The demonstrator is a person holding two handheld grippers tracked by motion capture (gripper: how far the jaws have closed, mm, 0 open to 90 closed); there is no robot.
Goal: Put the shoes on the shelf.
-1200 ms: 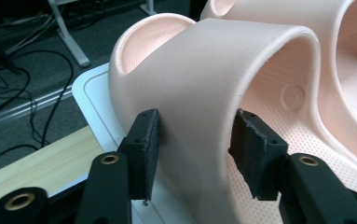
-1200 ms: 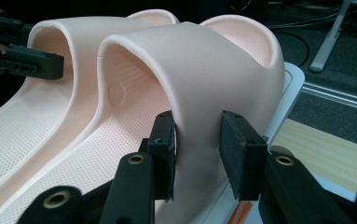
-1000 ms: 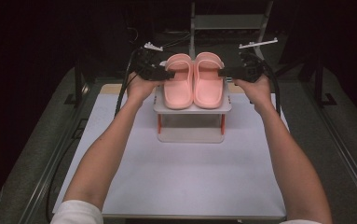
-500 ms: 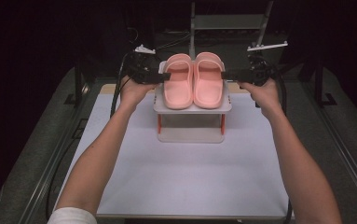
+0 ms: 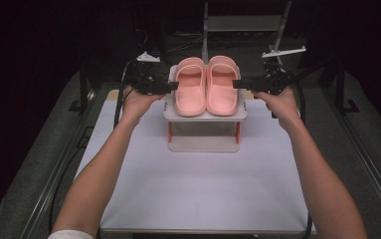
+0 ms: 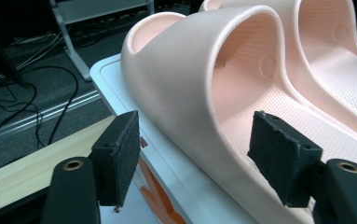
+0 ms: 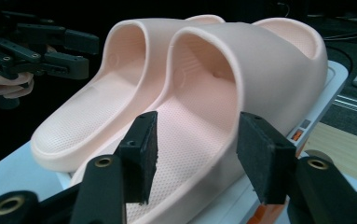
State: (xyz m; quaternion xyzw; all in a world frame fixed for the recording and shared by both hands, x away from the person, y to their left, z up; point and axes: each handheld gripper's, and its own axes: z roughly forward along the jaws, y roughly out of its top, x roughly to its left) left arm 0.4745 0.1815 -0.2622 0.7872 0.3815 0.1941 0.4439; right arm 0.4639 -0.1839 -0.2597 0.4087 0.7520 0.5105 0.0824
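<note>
A pair of pink slippers stands side by side on a small white stand (image 5: 205,117) with orange legs. My left gripper (image 5: 173,85) is level at the stand's left, pointing at the left slipper (image 5: 190,87). Its jaws have just been opening; in the left gripper view (image 6: 195,135) the pads stand apart, either side of that slipper's outer wall (image 6: 190,70), touching nothing. My right gripper (image 5: 235,83) faces the right slipper (image 5: 222,85) from the right. Its jaws have also just been opening and are open (image 7: 195,140), just short of the slipper's side (image 7: 260,70).
The stand sits at the far middle of a white tabletop (image 5: 203,189) with a wooden strip (image 6: 36,172) at its back edge. Cables (image 6: 50,102) and a metal frame (image 5: 205,30) lie behind in the dark. Rails run along both table sides.
Both pairs of jaws have widened and come off the slippers' sides. The left gripper has drawn back to the left. The slippers have stayed on the stand.
</note>
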